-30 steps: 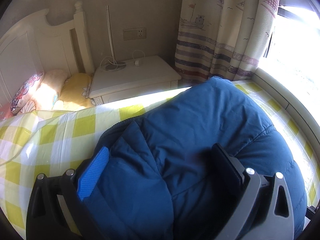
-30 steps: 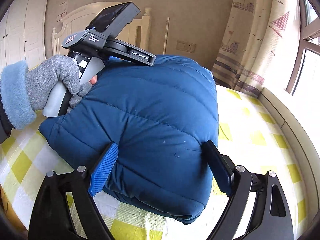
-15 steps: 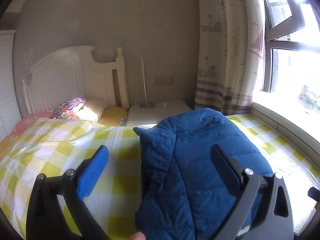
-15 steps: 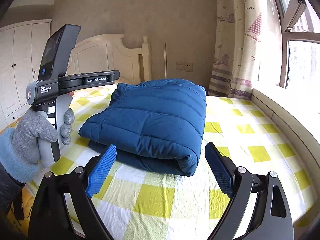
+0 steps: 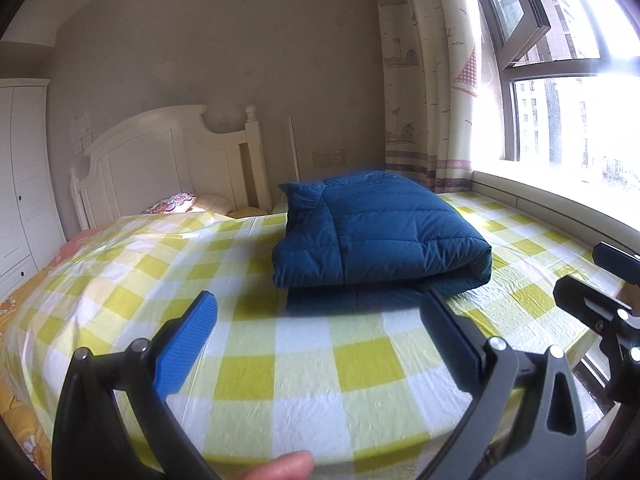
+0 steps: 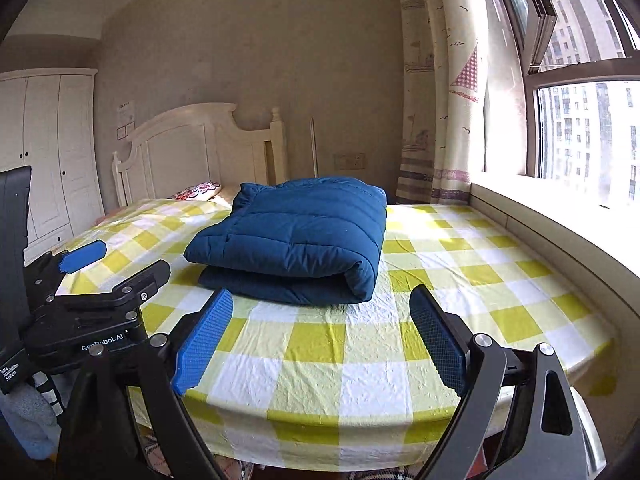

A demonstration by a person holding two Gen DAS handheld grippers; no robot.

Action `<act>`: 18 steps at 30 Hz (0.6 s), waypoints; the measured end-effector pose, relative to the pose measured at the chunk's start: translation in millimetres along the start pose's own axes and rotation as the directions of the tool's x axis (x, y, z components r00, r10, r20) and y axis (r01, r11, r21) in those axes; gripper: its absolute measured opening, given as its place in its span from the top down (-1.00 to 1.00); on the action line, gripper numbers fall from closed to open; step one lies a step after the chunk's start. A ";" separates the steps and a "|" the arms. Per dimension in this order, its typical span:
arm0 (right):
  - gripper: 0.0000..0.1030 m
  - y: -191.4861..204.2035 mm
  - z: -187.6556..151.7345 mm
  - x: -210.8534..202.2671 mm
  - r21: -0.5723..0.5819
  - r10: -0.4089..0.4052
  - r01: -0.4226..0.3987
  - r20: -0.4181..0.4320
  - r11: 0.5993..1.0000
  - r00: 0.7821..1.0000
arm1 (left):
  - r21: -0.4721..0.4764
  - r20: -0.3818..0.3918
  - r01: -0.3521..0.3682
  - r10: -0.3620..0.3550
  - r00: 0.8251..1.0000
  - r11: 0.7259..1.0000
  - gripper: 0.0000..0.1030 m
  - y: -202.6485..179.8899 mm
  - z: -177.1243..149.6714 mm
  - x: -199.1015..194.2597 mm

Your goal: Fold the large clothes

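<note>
We see a bed [image 5: 320, 344] under a yellow-checked sheet, a white headboard [image 5: 160, 168] at its far end, pillows [image 5: 176, 202] below it, a wardrobe [image 6: 48, 152] to the left, and a curtain [image 6: 440, 120] and bright window [image 6: 580, 128] to the right. A folded blue jacket [image 6: 296, 236] lies mid-bed, nothing blocking it. Our left gripper [image 5: 316, 340] and right gripper [image 6: 320, 344] hover near the bed's edge, jaws spread wide, empty, touching nothing.
</note>
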State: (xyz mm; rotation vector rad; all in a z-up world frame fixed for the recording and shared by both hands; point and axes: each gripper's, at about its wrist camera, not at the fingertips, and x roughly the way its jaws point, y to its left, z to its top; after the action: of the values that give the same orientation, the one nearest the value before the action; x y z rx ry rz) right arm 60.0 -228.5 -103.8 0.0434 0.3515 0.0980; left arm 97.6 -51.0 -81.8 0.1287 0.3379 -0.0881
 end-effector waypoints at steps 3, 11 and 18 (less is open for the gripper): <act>-0.68 3.0 -4.2 -2.4 -0.008 -0.002 0.002 -0.002 1.000 1.000 | -0.017 -0.014 -0.011 0.011 1.000 1.000 -0.96 5.5 -8.6 -6.6; -0.68 11.6 -8.5 -0.1 -0.028 -0.001 0.001 -0.005 1.000 1.000 | -0.031 -0.045 -0.020 0.019 0.999 0.999 -0.96 13.8 -17.6 -4.0; -0.68 14.1 -12.3 -1.0 -0.036 -0.005 0.005 -0.006 0.999 1.000 | -0.031 -0.043 -0.019 0.017 0.999 0.999 -0.96 13.6 -18.8 -5.2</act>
State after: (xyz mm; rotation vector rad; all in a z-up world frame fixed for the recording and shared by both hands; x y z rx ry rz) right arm 53.6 -214.3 -114.2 0.0064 0.3561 0.0998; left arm 88.1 -34.6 -96.1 0.1030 0.3810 -0.0622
